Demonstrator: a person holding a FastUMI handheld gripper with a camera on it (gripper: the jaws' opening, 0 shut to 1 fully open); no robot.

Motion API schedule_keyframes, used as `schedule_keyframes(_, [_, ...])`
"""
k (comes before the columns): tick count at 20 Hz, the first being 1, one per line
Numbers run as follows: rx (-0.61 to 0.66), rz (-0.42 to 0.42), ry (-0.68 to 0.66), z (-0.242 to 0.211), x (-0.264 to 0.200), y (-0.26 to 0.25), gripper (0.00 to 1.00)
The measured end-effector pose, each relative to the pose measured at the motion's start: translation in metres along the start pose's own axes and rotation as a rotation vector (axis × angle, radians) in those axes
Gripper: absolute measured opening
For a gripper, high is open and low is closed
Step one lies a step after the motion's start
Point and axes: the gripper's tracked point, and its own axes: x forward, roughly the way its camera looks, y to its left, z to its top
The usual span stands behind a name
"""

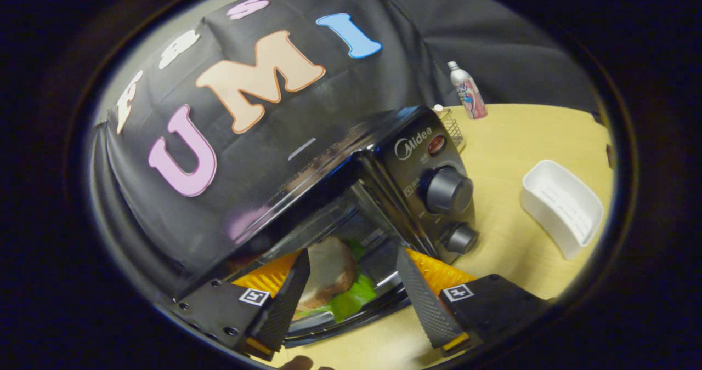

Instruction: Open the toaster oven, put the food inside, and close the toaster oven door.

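**Oven, door down, food between my fingers**

My gripper (351, 296): fingers spread, pressing nothing. Sandwich (334, 282) between them, over the lowered door (351, 320) of the oven (395, 178). Beyond, on the table (521, 134): white tray (562, 208), bottle (468, 91), wire basket (452, 126).

The food (334, 282) sits half-hidden behind the gripper's (351, 299) spread fingers, and reflections on the toaster oven (384, 194) glass blur its upper part. The wire basket (453, 126) peeks from behind the oven's corner. The spray can's (467, 91) label is too small to read.
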Motion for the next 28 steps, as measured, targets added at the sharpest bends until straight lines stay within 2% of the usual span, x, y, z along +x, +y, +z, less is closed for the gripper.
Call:
schedule_keyframes(9, [-0.194,-0.016,-0.003,-0.002,-0.068,-0.012,0.99])
schedule_keyframes(15, [-0.366,-0.069,0.009,-0.008,-0.119,-0.022,0.99])
schedule_keyframes(20, [-0.489,-0.116,0.058,-0.033,-0.155,-0.035,0.99])
schedule_keyframes(28, [-0.549,-0.119,0.156,-0.088,-0.192,-0.049,0.99])
